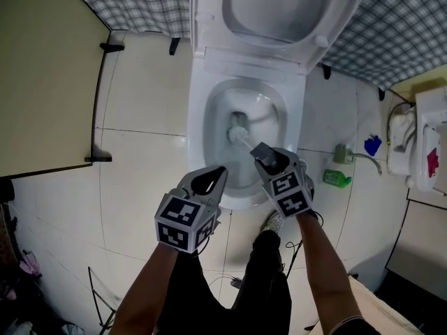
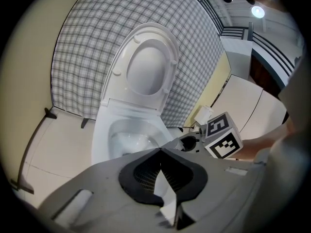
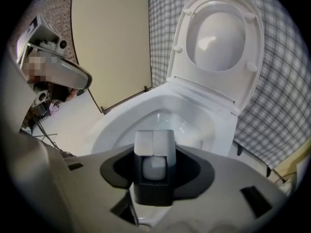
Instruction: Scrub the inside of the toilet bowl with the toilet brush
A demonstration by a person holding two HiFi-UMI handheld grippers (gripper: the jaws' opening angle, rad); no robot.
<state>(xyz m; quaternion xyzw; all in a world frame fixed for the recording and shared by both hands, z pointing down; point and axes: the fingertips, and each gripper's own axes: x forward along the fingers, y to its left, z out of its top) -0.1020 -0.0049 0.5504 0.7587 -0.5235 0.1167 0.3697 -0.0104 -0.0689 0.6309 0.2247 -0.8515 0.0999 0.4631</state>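
The white toilet bowl [image 1: 202, 117] stands with its lid [image 1: 279, 5] raised. The toilet brush's white head [image 1: 239, 132] is down inside the bowl, near the water. Its grey handle [image 1: 253, 147] slants up to my right gripper [image 1: 269, 160], which is shut on it above the bowl's front right rim. In the right gripper view the handle [image 3: 154, 169] sits clamped between the jaws, with the bowl [image 3: 165, 120] beyond. My left gripper [image 1: 213, 180] hovers over the front left rim, shut and holding nothing. The left gripper view shows the bowl [image 2: 127, 142] ahead.
A green bottle [image 1: 336, 179], a spray hose [image 1: 363, 158] and a blue object [image 1: 372, 145] lie on the tiled floor right of the toilet. A white fixture [image 1: 426, 145] stands at the far right. A cream panel [image 1: 42, 68] fills the left. The person's shoe [image 1: 274, 222] is below the bowl.
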